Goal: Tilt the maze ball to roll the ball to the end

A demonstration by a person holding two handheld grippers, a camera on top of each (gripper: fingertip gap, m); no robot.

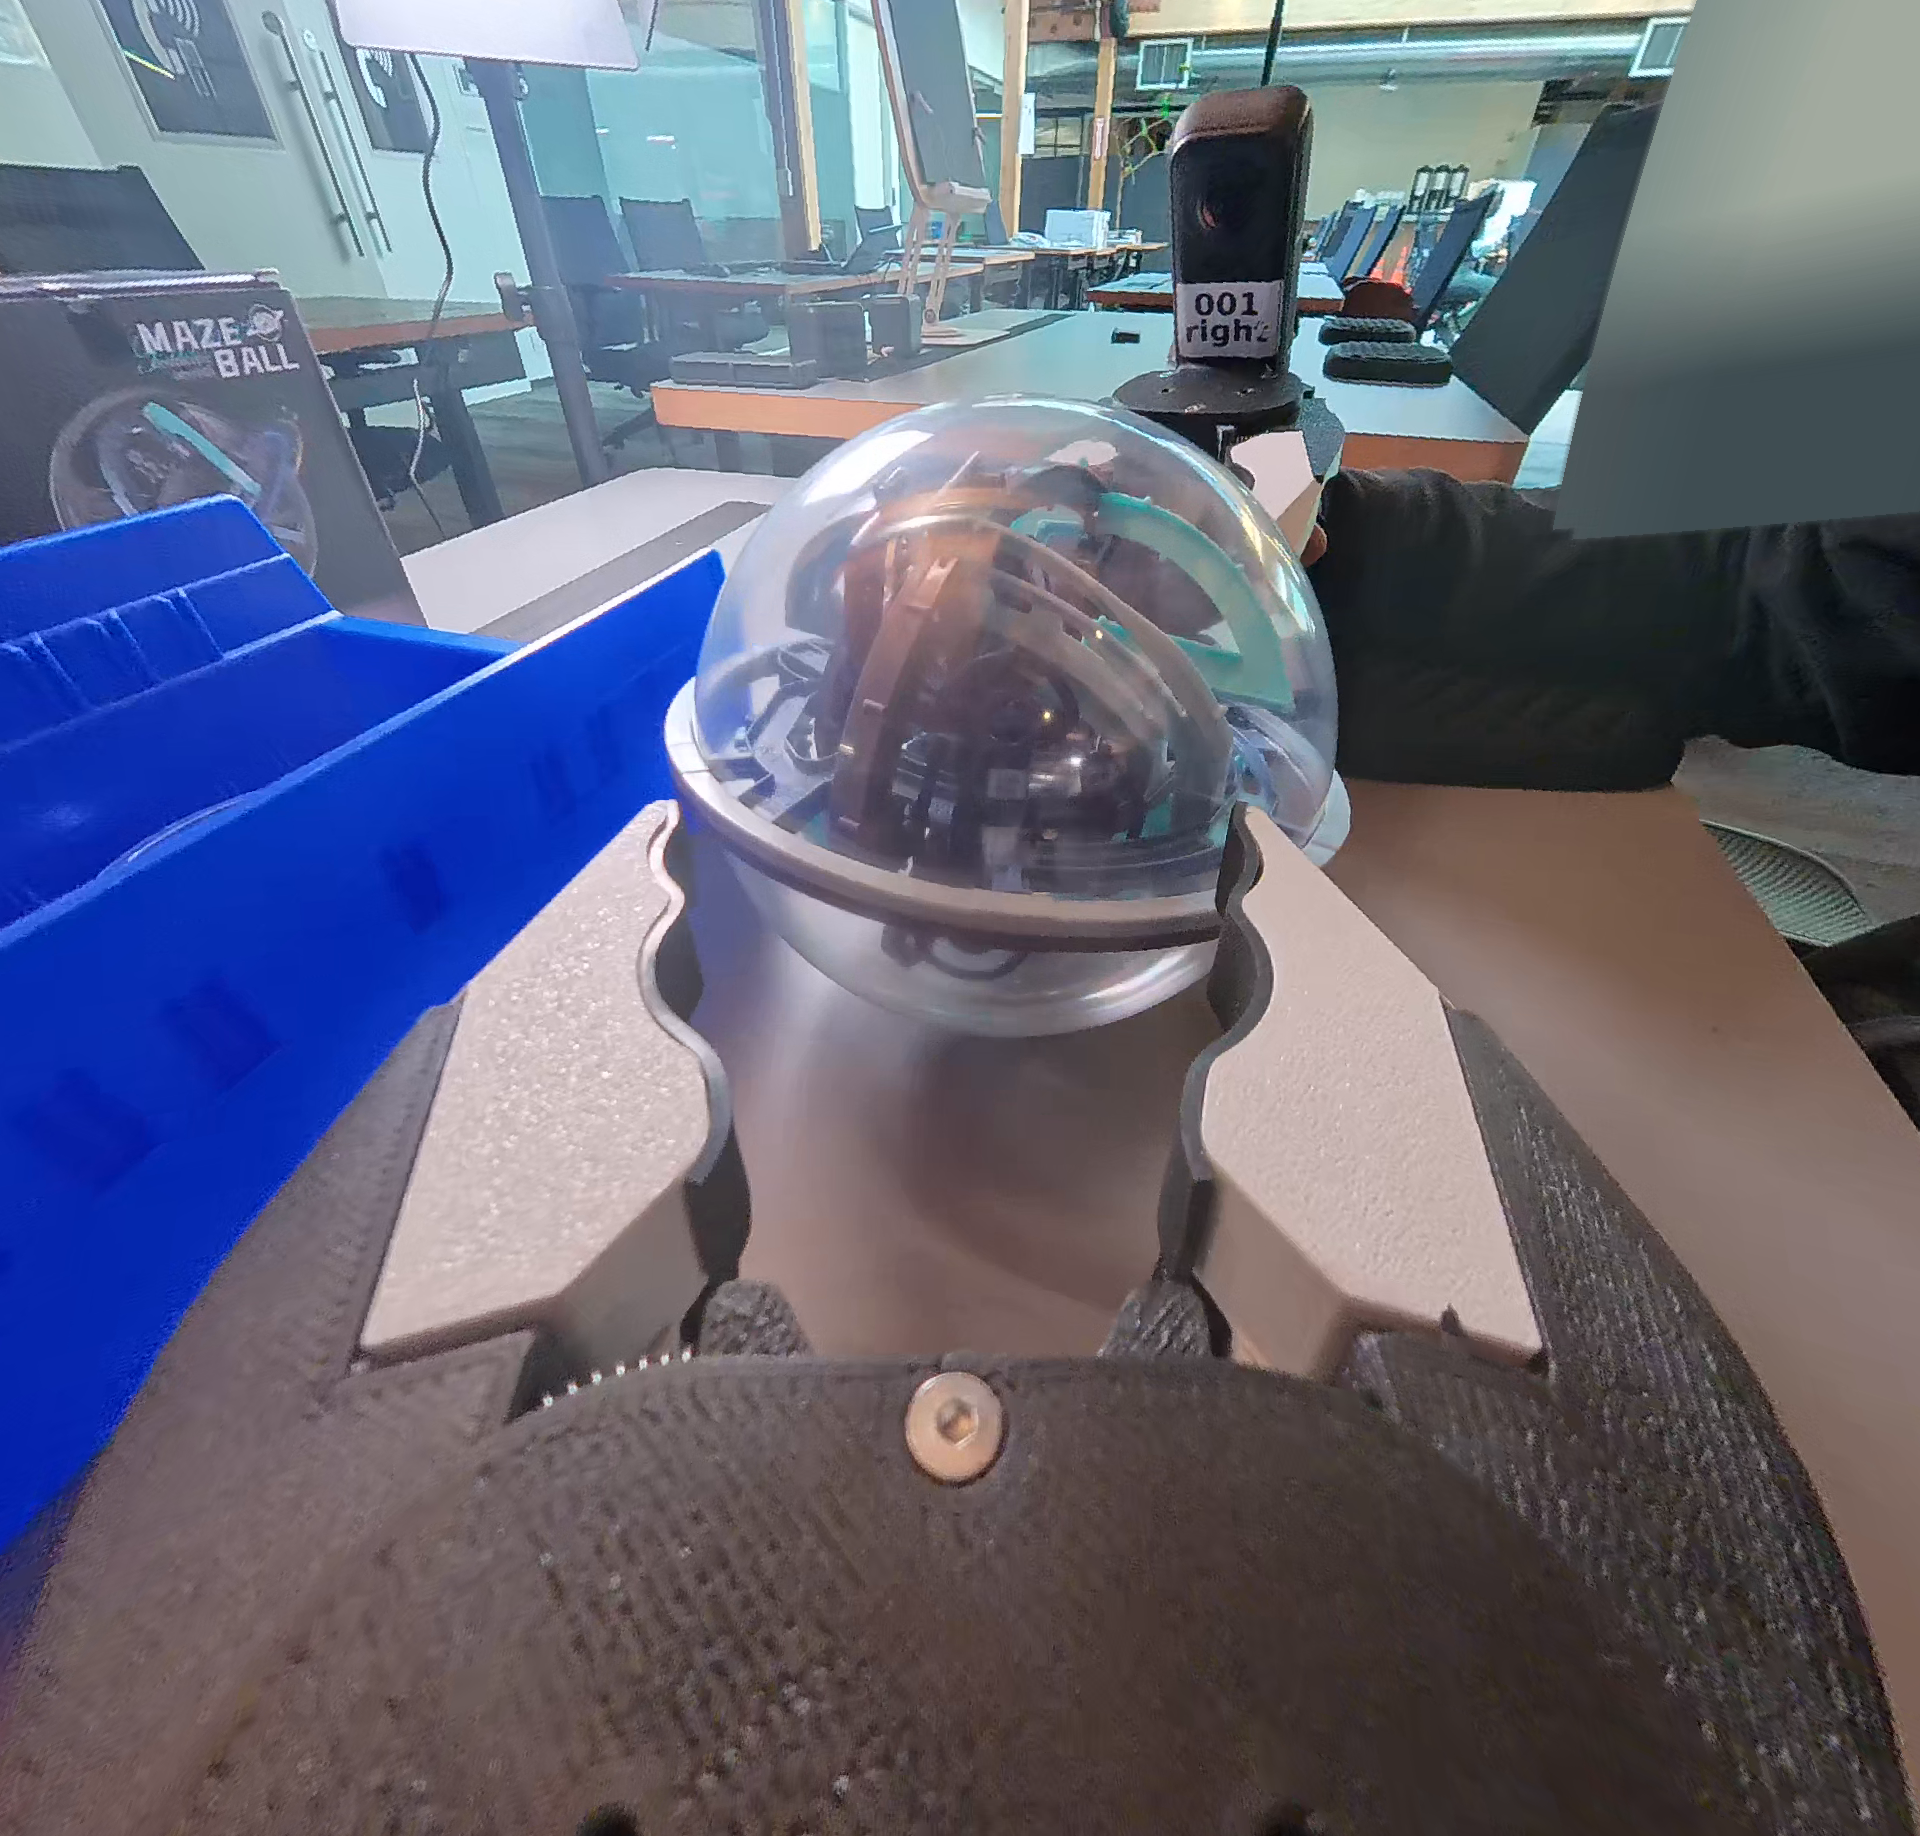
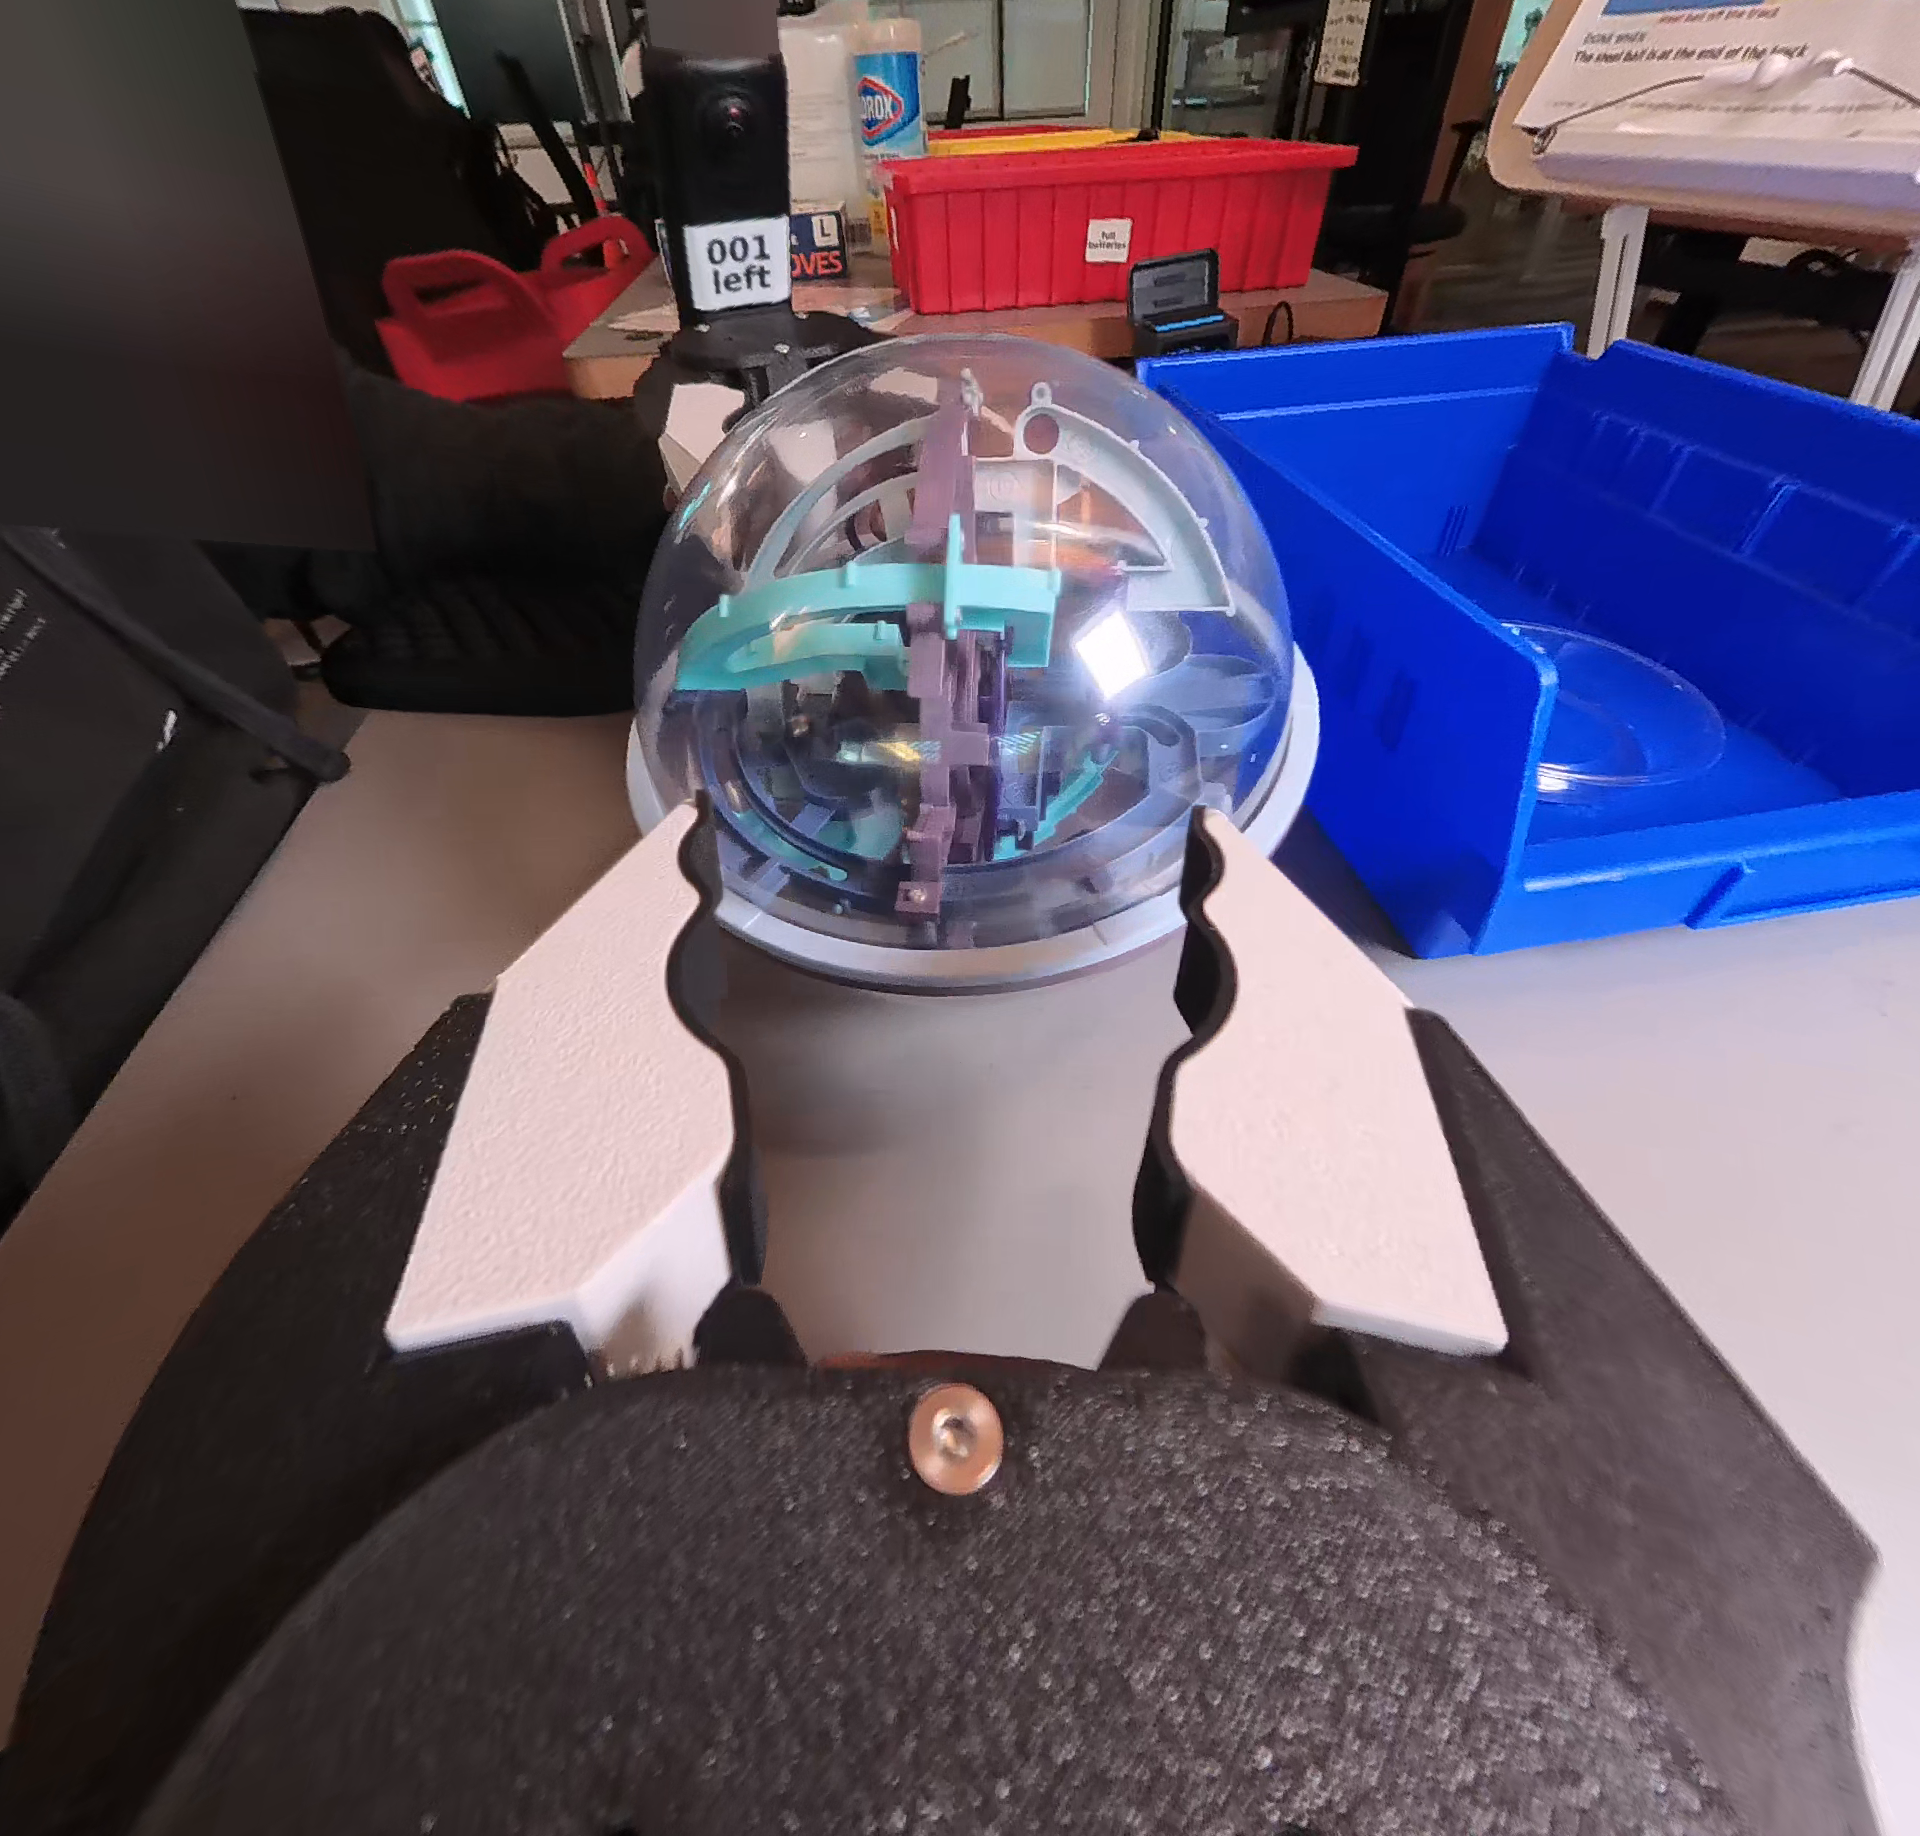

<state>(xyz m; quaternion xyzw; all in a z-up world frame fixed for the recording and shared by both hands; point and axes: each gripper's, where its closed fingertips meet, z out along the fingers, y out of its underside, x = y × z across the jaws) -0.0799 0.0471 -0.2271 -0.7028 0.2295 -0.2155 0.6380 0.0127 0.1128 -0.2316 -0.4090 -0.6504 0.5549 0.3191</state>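
Note:
The maze ball [image 1: 1008, 706] is a clear sphere with a grey ring and brown, teal and grey tracks inside. It sits tilted between my two grippers, which face each other across it. My left gripper [image 1: 956, 851] has its jaws wide, and both fingertips press on the ring and shell. My right gripper [image 2: 951, 830] also has its jaws wide, and its black pads lie against the dome of the ball [image 2: 966, 664] on both sides. Each gripper shows behind the ball in the other's view: the right gripper [image 1: 1236, 228] and the left gripper [image 2: 727, 186]. I cannot make out the small steel ball inside.
A blue bin [image 1: 260, 747] stands close beside the ball; in the right wrist view the bin [image 2: 1558, 591] holds a clear dish [image 2: 1631, 726]. The toy's box [image 1: 177, 404] stands behind the bin. A red tray [image 2: 1112, 217] sits farther back. The table [image 2: 1662, 1111] runs beneath the ball.

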